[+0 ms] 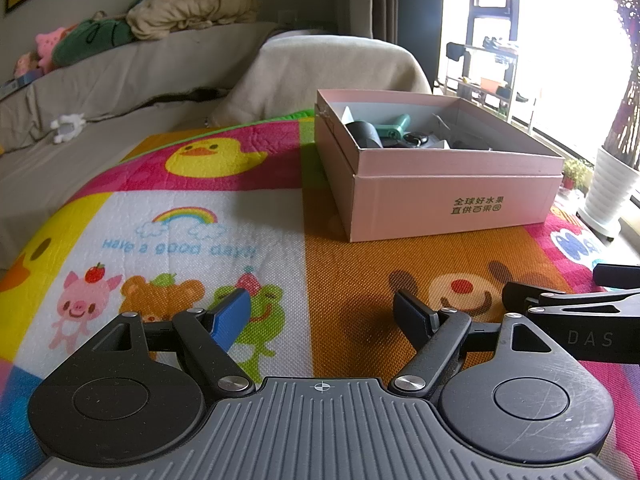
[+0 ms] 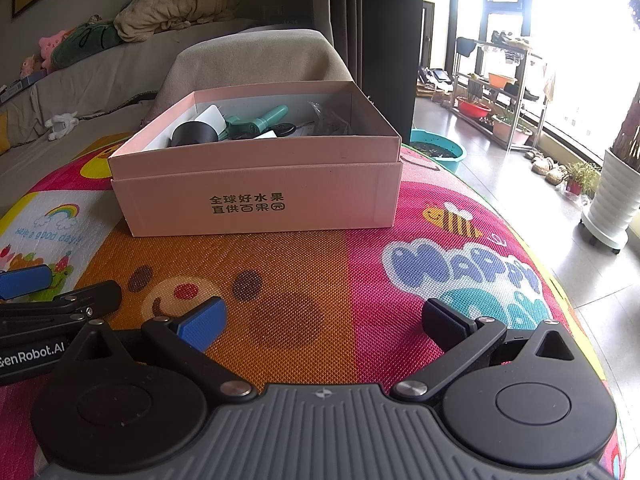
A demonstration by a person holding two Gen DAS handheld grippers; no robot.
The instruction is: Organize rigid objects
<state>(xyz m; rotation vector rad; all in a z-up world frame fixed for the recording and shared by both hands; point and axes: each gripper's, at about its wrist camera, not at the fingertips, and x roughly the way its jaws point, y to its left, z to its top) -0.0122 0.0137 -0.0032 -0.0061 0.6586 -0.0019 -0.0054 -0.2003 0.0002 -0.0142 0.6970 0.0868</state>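
A pink cardboard box stands on the colourful cartoon mat. Inside it lie a black cylinder, a teal handled tool, a small black oval item and white pieces. My left gripper rests open near the mat, a good way short of the box, nothing between its fingers. My right gripper is likewise open and empty, in front of the box. Each gripper shows at the edge of the other's view.
A covered sofa with cushions and soft toys runs behind the mat. A draped armrest rises just behind the box. To the right are a white plant pot, a teal basin and a shelf rack by the window.
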